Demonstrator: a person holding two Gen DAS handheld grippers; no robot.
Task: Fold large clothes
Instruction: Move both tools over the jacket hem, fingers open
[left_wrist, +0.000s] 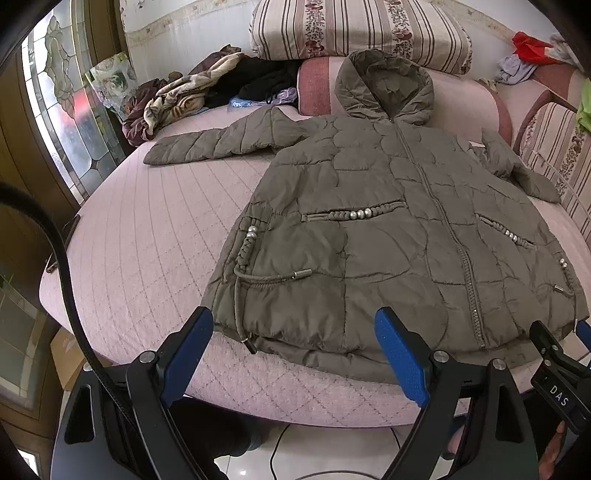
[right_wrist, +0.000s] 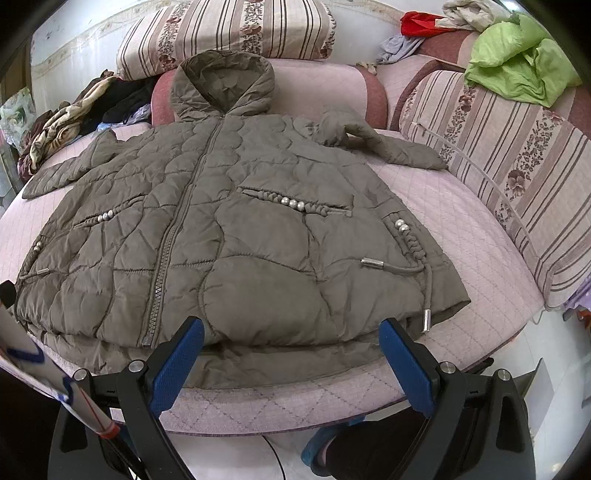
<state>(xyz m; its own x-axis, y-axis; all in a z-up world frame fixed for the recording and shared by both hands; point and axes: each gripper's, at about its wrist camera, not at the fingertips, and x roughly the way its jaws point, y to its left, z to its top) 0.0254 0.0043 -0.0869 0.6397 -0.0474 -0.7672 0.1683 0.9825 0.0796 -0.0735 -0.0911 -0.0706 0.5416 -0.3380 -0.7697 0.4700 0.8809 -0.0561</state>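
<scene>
We've got the coat (left_wrist: 369, 221) flat on the bed (left_wrist: 147, 236), zipped, hood away from us, hem just ahead of both hand-held grippers; left hand-held gripper (left_wrist: 295, 354) and right hand-held gripper (right_wrist: 291, 362) gape wide, empty; puffy, light, probably slippery, so we'd pinch the sleeves (left_wrist: 221, 144) or hem corners.

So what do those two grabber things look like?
Both are black plastic claws with two fingers wearing bumpy blue pads: the left gripper has a black cable looping beside it, and the right gripper matches it, carrying a "DAS" label visible in the left view.
</scene>
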